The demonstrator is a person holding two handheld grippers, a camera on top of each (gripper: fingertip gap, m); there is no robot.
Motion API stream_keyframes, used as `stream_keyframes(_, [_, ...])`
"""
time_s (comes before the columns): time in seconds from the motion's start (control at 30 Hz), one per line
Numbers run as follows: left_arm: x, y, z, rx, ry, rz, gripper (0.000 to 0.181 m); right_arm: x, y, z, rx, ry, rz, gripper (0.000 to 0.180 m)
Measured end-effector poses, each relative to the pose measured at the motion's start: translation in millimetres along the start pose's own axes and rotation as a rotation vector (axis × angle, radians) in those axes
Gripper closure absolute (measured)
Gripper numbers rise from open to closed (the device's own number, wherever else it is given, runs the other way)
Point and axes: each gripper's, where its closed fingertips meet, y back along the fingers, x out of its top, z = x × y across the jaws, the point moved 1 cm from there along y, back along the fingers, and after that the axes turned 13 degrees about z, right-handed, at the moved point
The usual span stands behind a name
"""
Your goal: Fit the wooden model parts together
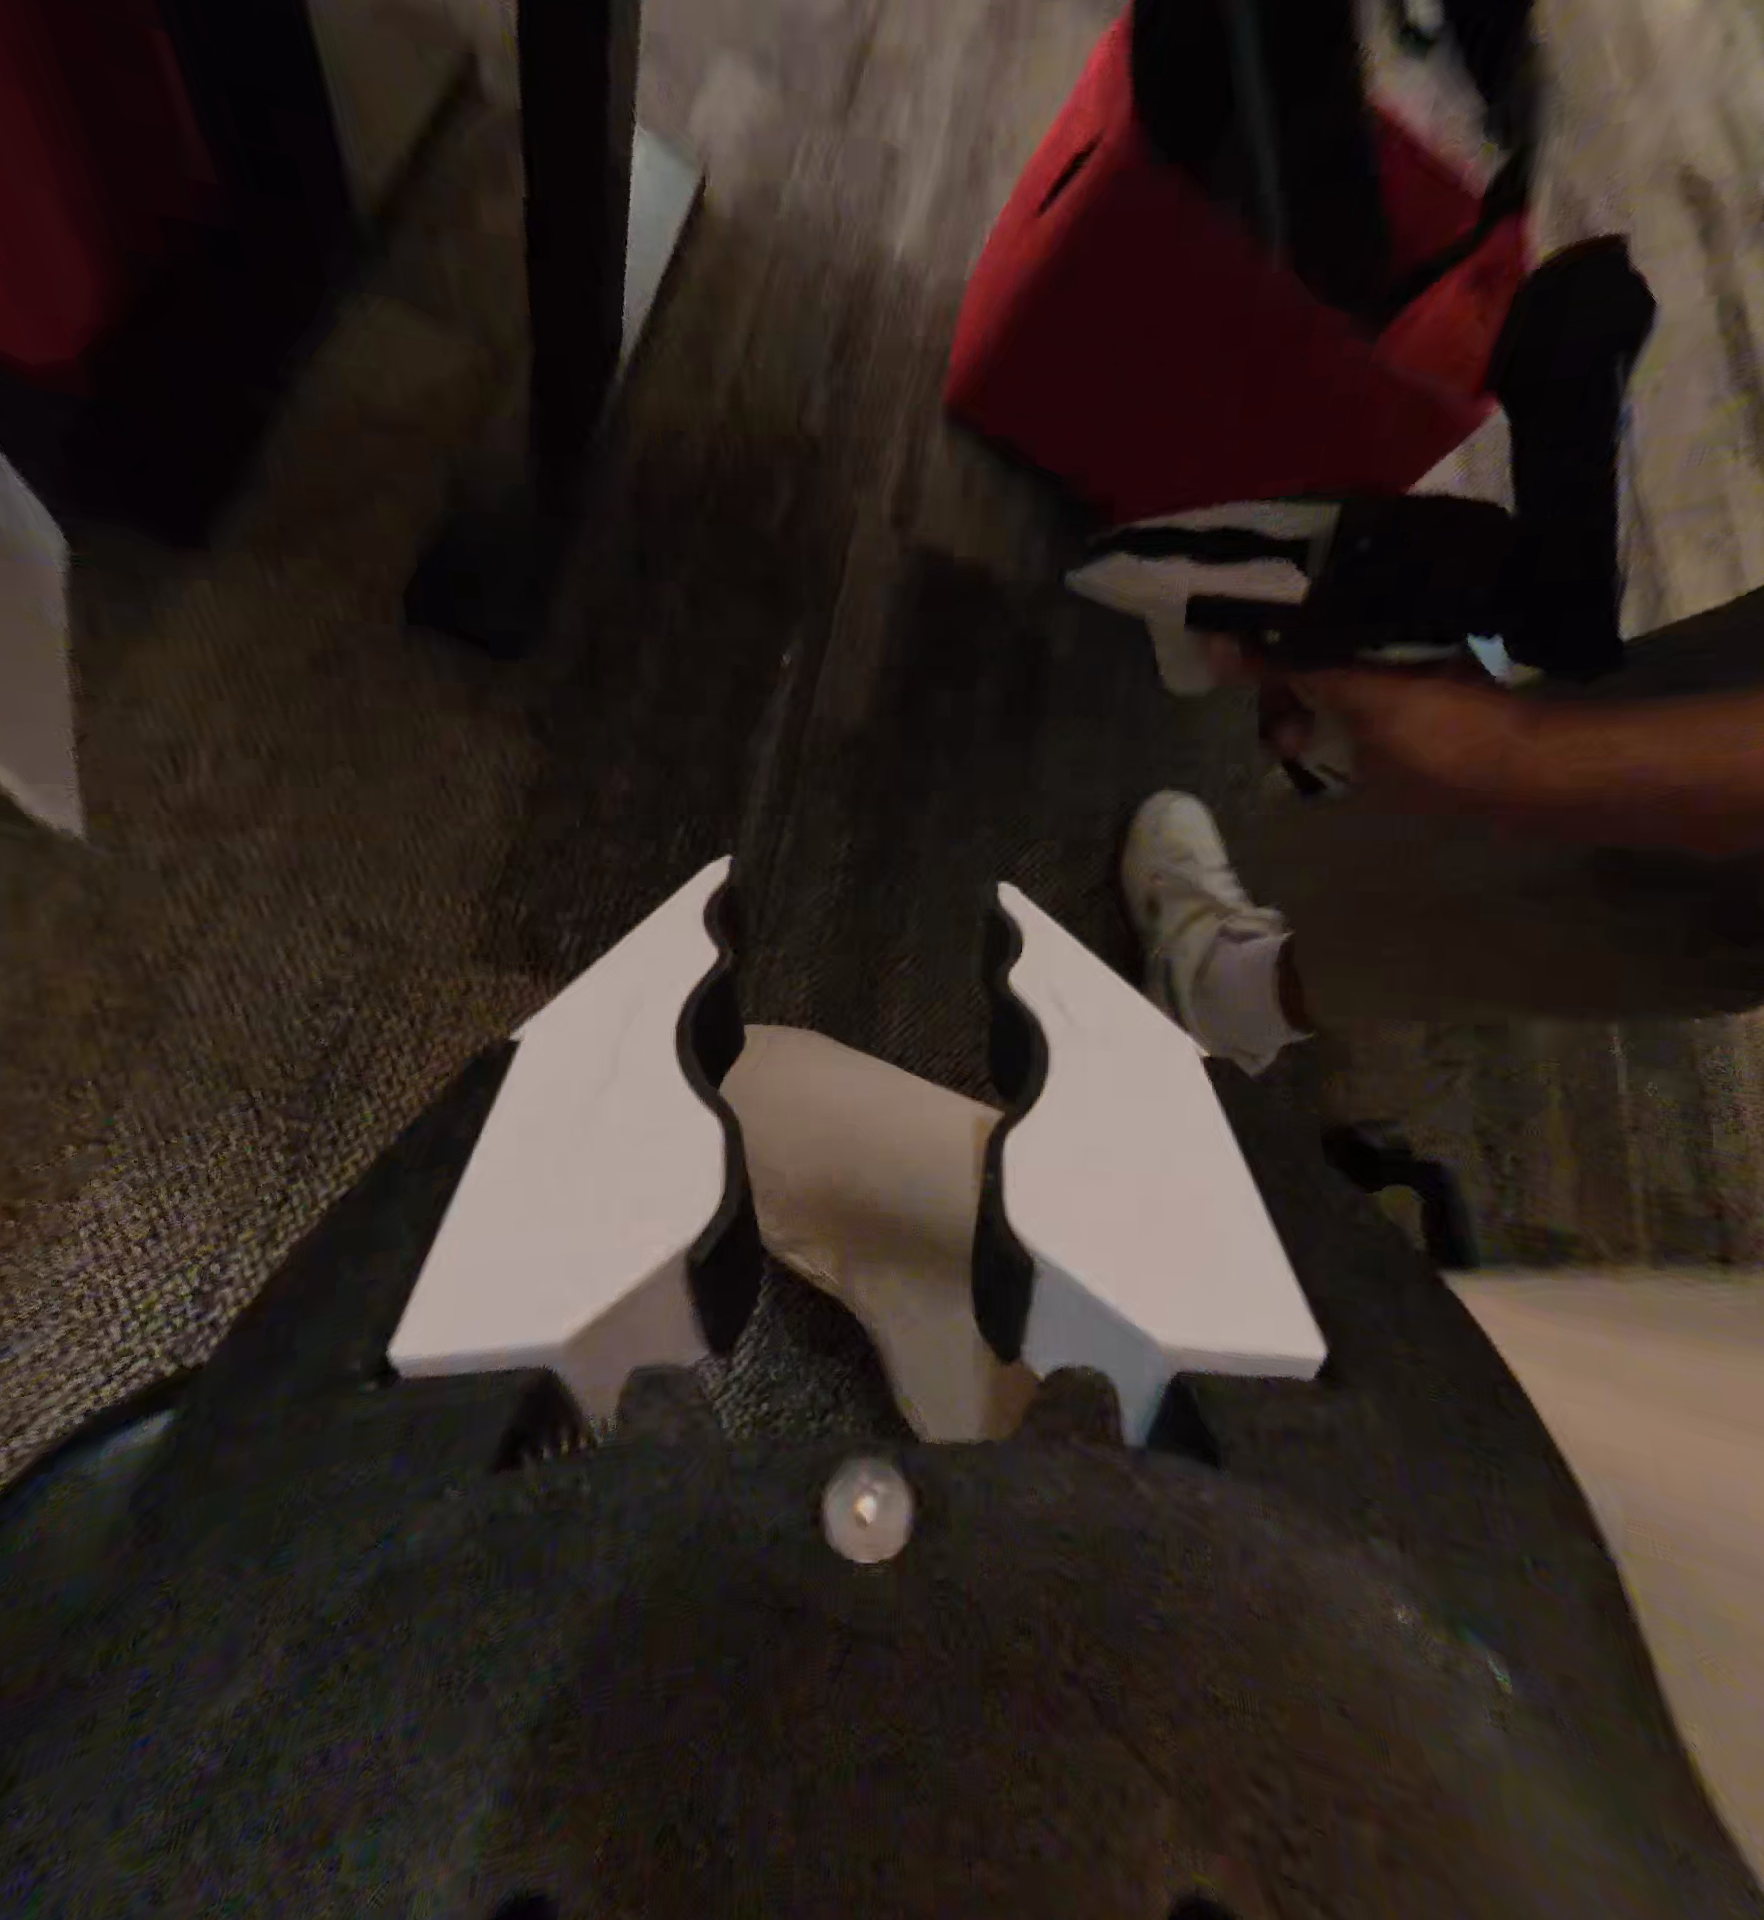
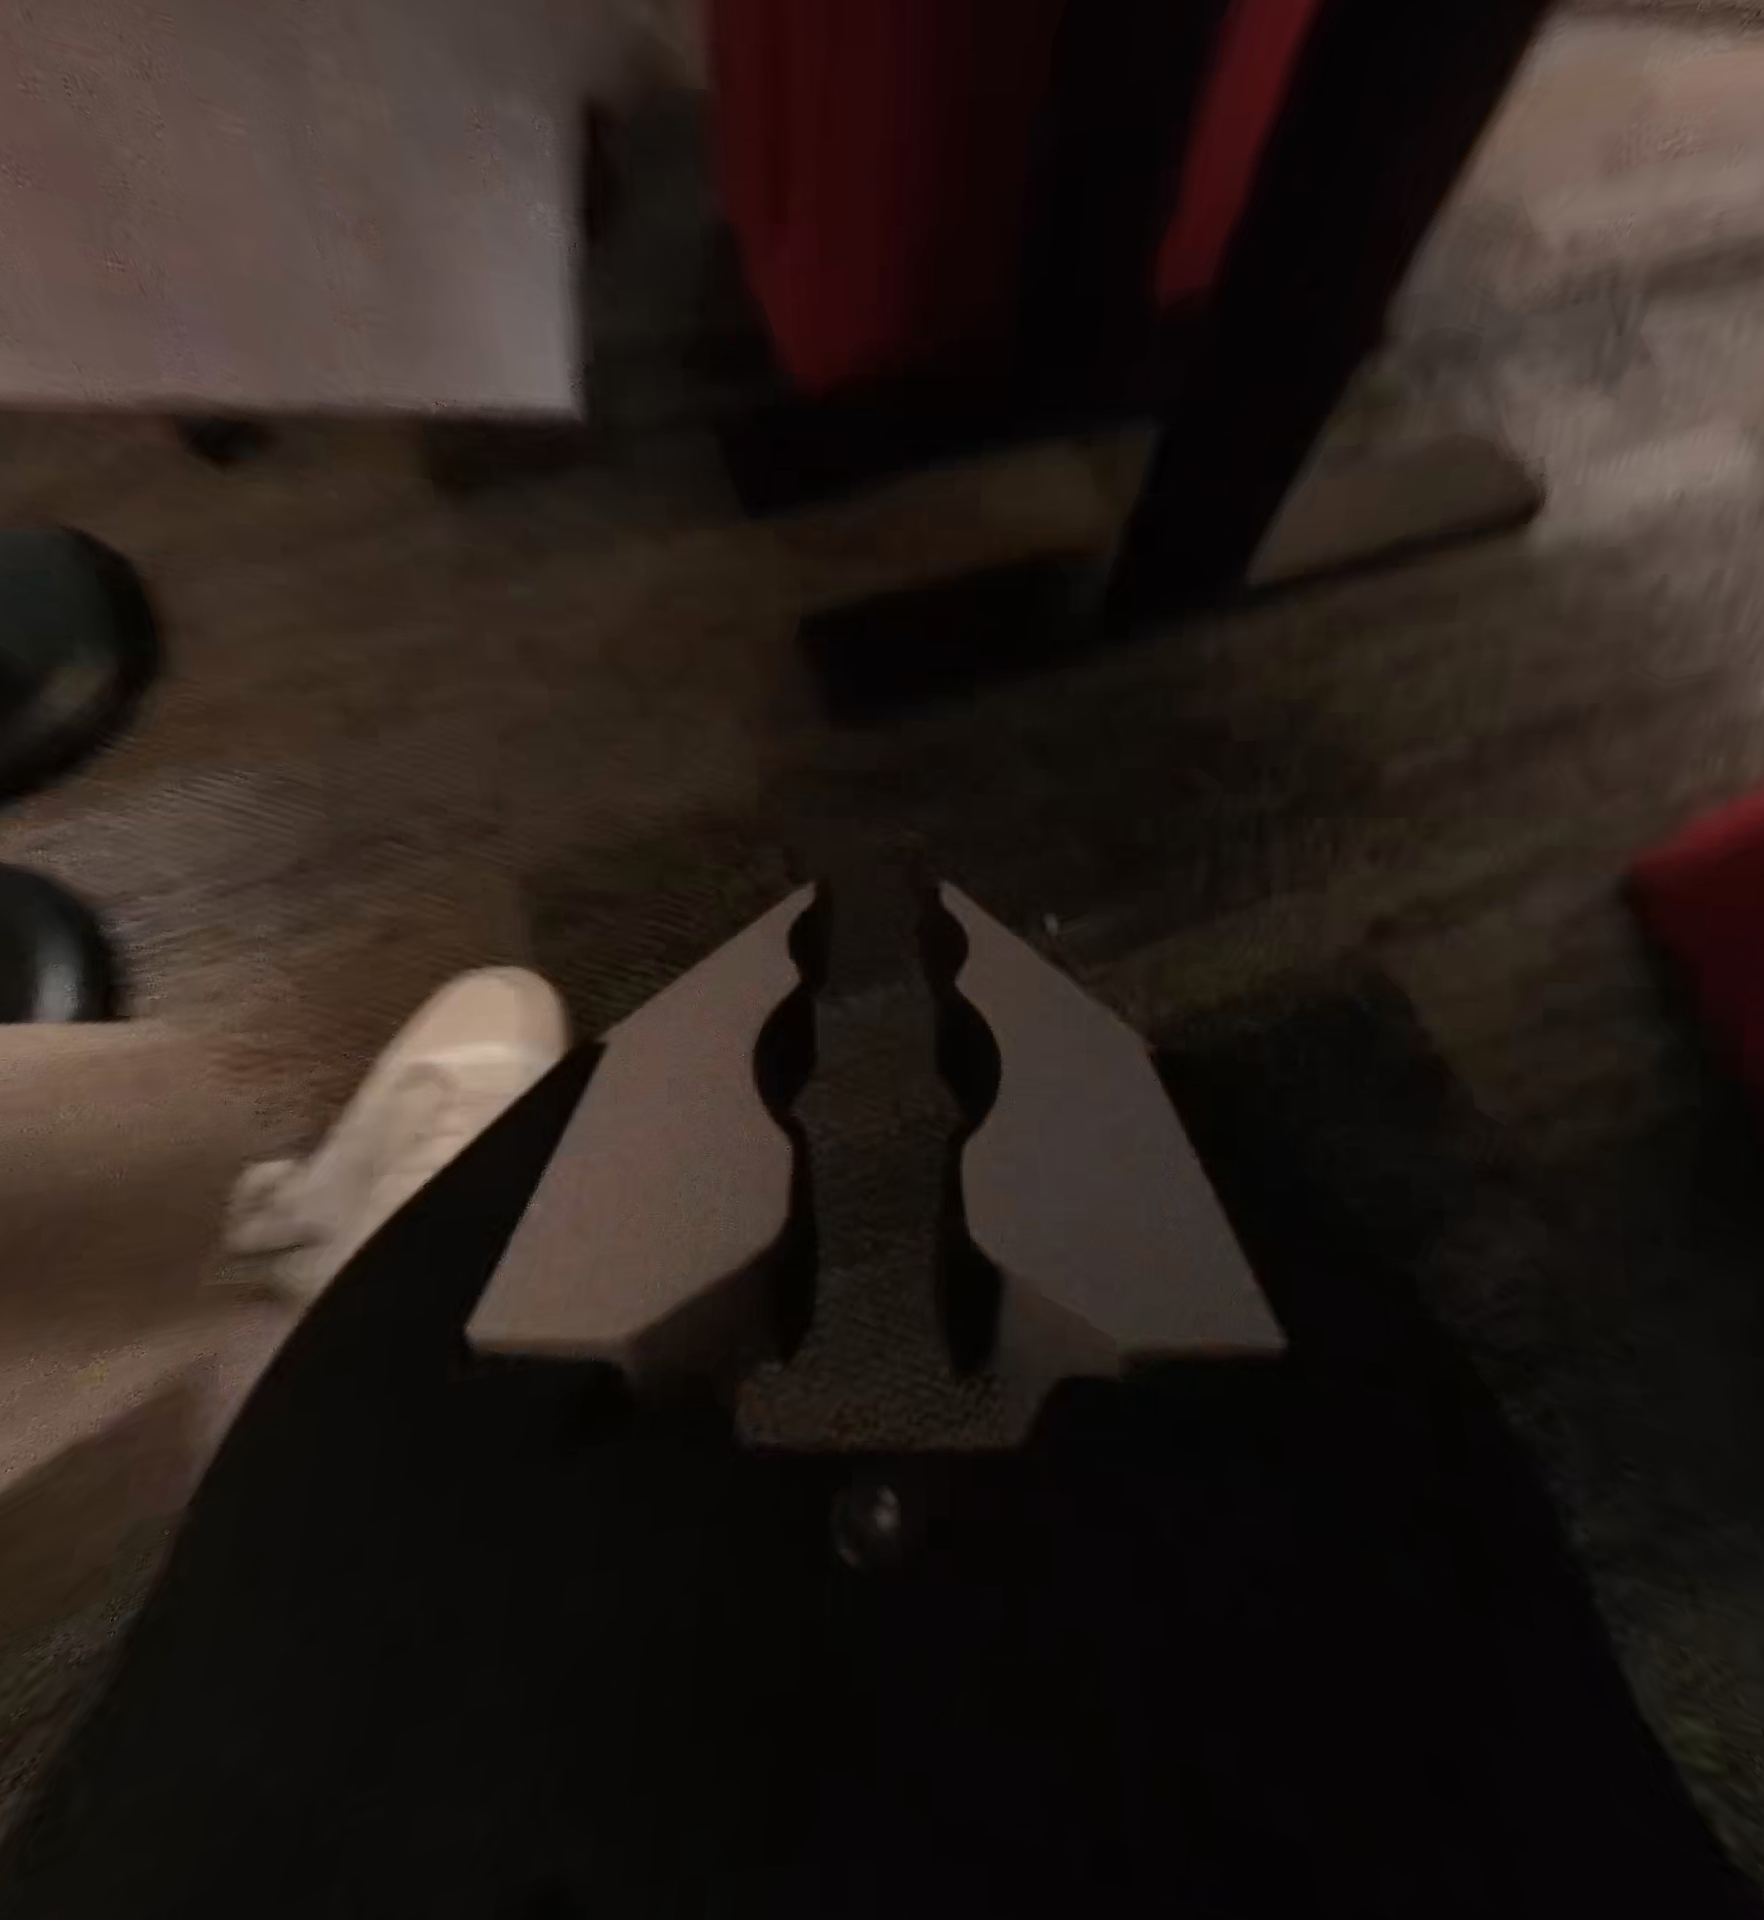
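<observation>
Left gripper (image 1: 862, 914): white fingers with black wavy pads, clamped on a pale wooden part (image 1: 857, 1174) wedged between them, deep near the finger roots.
Wooden part: light beige, curved outline, held above the grey carpet (image 1: 286, 883).
Right gripper (image 2: 878, 904): jaws parted by a narrow gap, nothing between them, only carpet behind; view dim and blurred.
Right gripper, far view: seen at right in the left wrist view, held by a hand (image 1: 1397, 727).
Surroundings: white shoe (image 1: 1190, 894) near right; red seat (image 1: 1221, 312) far right; black table leg (image 1: 556, 312) far left.
</observation>
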Motion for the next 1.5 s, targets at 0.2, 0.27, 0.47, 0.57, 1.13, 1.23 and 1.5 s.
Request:
stream_keyframes(0.2, [-93, -102, -111, -0.035, 0.022, -0.143, 0.141, -172, -140, 81, -0.117, -0.029, -0.261, 0.171])
stream_keyframes(0.27, [-109, -125, -128, -0.065, 0.009, -0.177, 0.142, -195, -174, 91, -0.108, -0.008, -0.297, 0.173])
stream_keyframes(0.47, [-126, -158, -139, -0.084, 0.049, -0.136, 0.143, -233, -232, 105, -0.107, 0.035, -0.362, 0.167])
stream_keyframes(0.57, [-125, -159, -135, -0.083, 0.092, -0.095, 0.144, -250, -242, 107, -0.116, 0.05, -0.419, 0.166])
stream_keyframes(1.13, [-43, -133, -99, -0.169, 0.015, -0.021, 0.149, -184, -226, 60, -0.084, -0.013, -0.271, 0.178])
stream_keyframes(1.23, [0, -105, -63, -0.238, -0.059, -0.073, 0.149, -105, -179, 7, 0.032, 0.062, -0.11, 0.179])
stream_keyframes(1.5, [118, 9, 57, -0.252, -0.201, -0.075, 0.152, 143, 5, -115, 0.218, 0.158, 0.28, 0.178])
